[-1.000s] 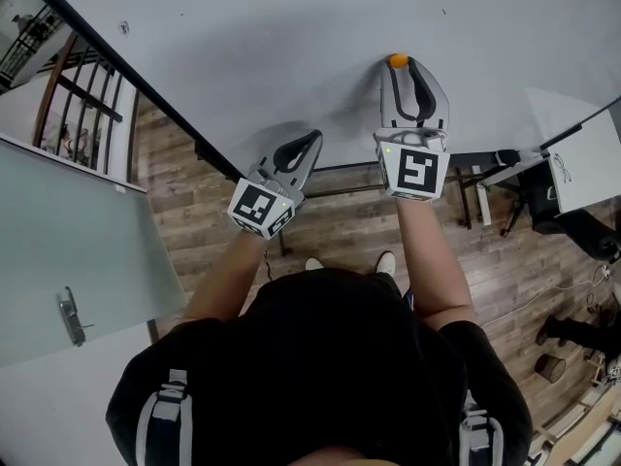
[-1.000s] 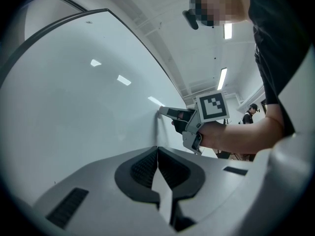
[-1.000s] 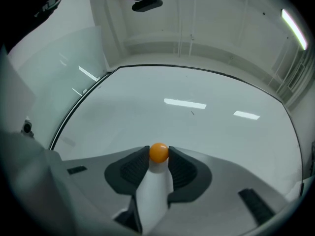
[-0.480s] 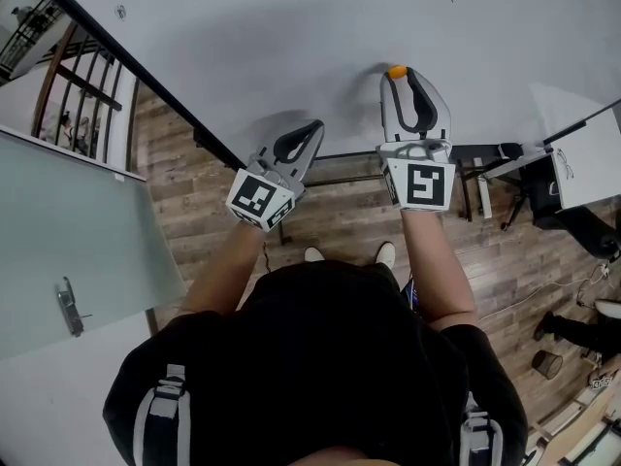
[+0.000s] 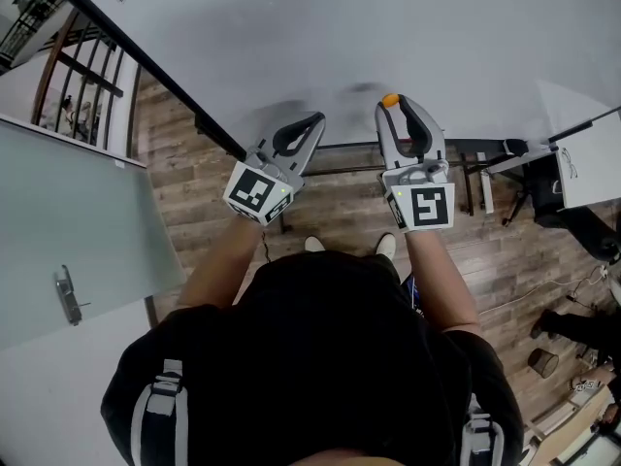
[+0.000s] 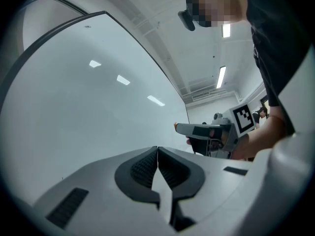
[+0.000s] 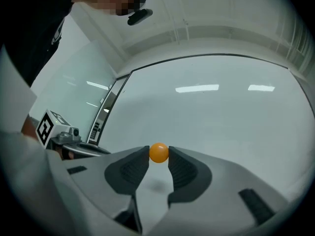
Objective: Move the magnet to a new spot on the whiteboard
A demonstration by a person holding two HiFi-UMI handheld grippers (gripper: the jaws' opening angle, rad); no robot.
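Observation:
A small orange ball magnet sits pinched between the tips of my right gripper, which is shut on it. It hangs in front of the lower part of the whiteboard. Its faint shadow falls on the board a little apart from it. My left gripper is shut with nothing in it and points at the board's lower edge, to the left of the right one. The left gripper view also catches the right gripper from the side.
The board's dark frame runs diagonally at the left. Beyond it are a stair railing and a glass door with a handle. A wooden floor lies below, with a white table and cables at the right.
My right gripper has carried the magnet down the board toward its lower edge. The left gripper has shifted only slightly.

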